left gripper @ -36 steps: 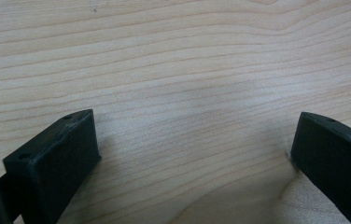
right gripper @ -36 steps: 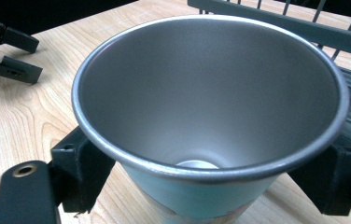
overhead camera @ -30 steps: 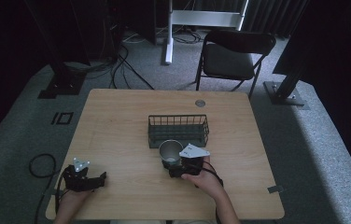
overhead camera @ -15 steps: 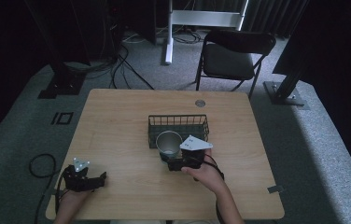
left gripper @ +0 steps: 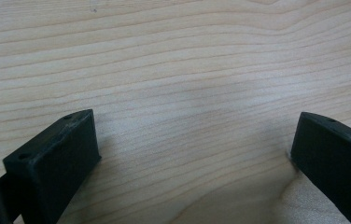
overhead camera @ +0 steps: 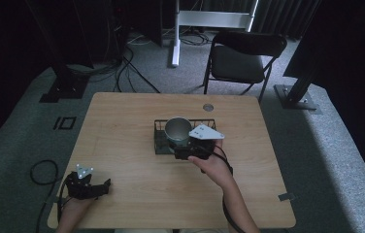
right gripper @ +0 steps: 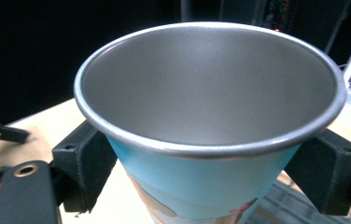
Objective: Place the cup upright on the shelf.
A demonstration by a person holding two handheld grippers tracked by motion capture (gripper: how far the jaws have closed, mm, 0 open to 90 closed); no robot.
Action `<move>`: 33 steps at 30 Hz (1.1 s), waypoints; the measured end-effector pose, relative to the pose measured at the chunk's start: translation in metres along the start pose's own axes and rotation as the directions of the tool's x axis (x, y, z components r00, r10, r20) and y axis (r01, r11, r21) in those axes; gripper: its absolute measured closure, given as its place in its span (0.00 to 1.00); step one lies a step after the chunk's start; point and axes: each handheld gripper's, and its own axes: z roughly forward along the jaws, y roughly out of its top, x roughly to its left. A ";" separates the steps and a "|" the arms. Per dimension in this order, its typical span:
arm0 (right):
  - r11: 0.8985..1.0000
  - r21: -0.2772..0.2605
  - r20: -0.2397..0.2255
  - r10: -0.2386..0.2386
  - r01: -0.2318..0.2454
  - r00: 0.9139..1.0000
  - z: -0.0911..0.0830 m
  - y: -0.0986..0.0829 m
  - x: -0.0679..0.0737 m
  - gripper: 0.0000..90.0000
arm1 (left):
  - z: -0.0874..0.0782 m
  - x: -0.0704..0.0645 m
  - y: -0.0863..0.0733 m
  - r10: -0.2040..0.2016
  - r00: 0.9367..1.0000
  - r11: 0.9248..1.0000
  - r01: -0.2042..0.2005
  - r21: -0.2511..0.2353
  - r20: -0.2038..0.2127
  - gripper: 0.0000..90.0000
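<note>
The right gripper (overhead camera: 186, 151) clamps the metal cup (overhead camera: 177, 132) over the wire basket (overhead camera: 159, 141) mid-table. Near left, the left gripper (overhead camera: 104, 185) rests wide open on the light wooden table (overhead camera: 122, 126). Grey carpet, cables and a black folding chair (overhead camera: 241, 60) sit beyond the far edge.

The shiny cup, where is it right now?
In the high view the metal cup sits mid-table, clamped in the right gripper and held over the black wire basket.
</note>
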 end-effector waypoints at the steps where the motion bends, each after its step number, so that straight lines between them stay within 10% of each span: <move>1: 1.000 -0.004 0.018 0.006 -0.006 1.000 0.002 0.002 -0.002 0.17 | 0.000 0.000 0.000 0.000 1.000 1.000 0.000 0.000 0.000 0.02; 6: 0.999 -0.019 0.102 0.028 -0.026 0.994 0.010 0.011 -0.012 0.17 | 0.000 0.000 0.000 0.000 1.000 1.000 0.000 0.000 0.000 0.02; 15: 0.992 -0.070 0.257 0.119 -0.104 0.959 0.025 0.014 -0.032 0.17 | 0.000 0.000 0.000 0.001 1.000 1.000 -0.001 0.002 0.001 0.02; 33: 0.984 0.008 0.339 0.165 -0.178 0.926 0.055 -0.022 -0.040 0.17 | 0.000 0.000 0.000 0.002 1.000 1.000 -0.002 0.002 0.003 0.02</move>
